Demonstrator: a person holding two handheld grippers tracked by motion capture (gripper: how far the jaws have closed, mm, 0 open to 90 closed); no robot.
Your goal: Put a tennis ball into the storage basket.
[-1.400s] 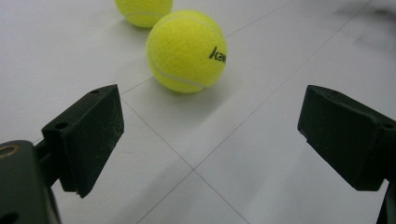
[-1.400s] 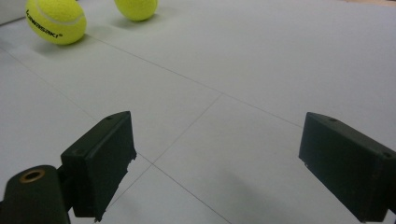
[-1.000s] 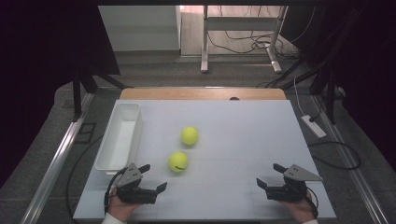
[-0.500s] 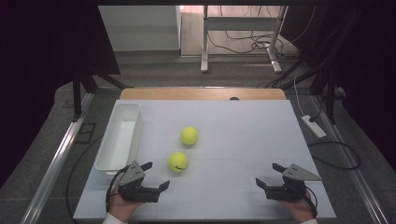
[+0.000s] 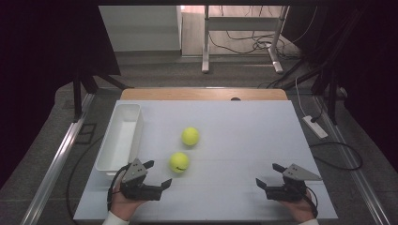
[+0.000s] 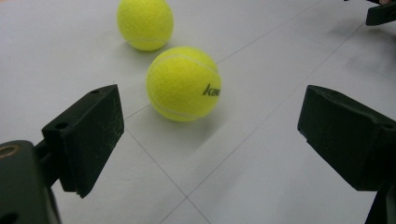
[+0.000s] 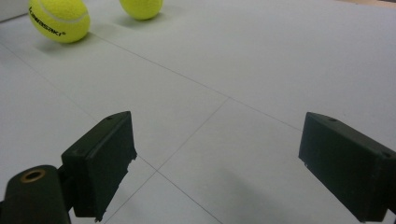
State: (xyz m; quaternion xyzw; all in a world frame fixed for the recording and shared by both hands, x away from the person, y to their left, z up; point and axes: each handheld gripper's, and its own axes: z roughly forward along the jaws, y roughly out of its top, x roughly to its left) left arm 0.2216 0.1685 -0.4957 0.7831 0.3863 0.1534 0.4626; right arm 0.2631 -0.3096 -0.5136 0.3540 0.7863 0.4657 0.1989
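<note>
Lettering on the near tennis ball [image 6: 183,84] shows between the left gripper's [image 6: 210,135] wide-open fingers.

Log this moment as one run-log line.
left gripper: open, facing near tennis ball, no contact | right gripper: open, holding nothing | far tennis ball: on table | white bin: holds no ball
</note>
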